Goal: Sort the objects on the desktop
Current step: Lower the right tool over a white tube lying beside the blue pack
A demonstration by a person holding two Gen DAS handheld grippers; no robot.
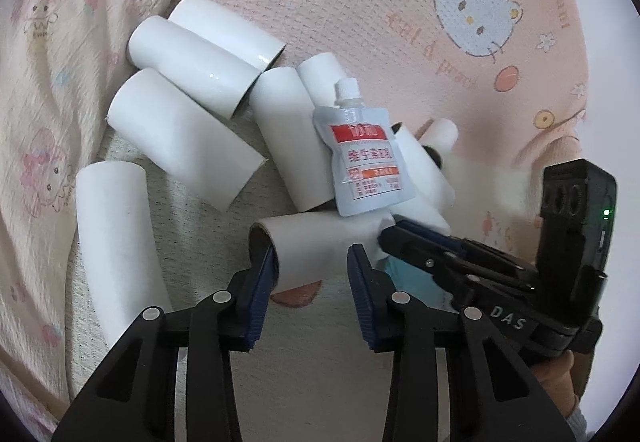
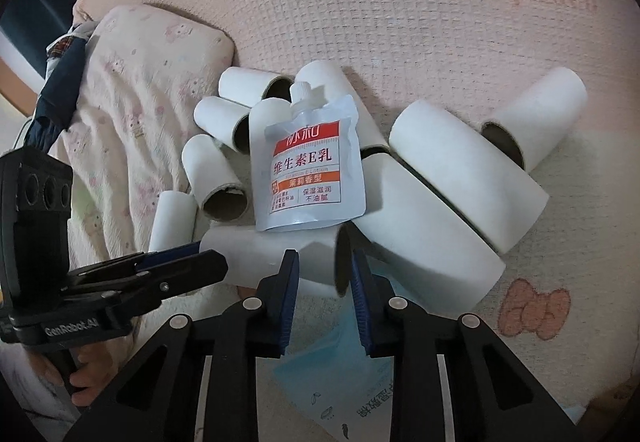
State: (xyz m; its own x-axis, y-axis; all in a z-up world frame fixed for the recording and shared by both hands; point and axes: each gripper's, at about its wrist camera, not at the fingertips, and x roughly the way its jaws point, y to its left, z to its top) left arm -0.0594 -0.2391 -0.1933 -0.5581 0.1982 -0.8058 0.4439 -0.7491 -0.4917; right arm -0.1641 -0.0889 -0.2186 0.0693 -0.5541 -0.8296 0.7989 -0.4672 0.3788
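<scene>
White cardboard tube (image 1: pixel 320 242) lies nearest in pile on bed cover (image 1: pixel 400 1), lotion pouch (image 1: pixel 362 157) resting on top. Left tongs (image 1: pixel 312 266) straddle tube, released; right tongs (image 2: pixel 325 274) released at its end. Light, crushable: pinch mid-body gently.

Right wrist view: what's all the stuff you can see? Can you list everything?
Cardboard tubes: about ten, white, piled mid-blanket.
Lotion pouch: one, white with a red-orange label, lying on the tubes.
Packet: one, light blue, under the right tool.
Blanket: one, pink with cartoons, beneath everything.
Pillow: one, cream, left of the pile.
Bundle: one, dark blue, maybe an umbrella, far left.
Left tool: one, black with blue pads, at the nearest tube.
Right tool: one, same colours, same tube.
</scene>
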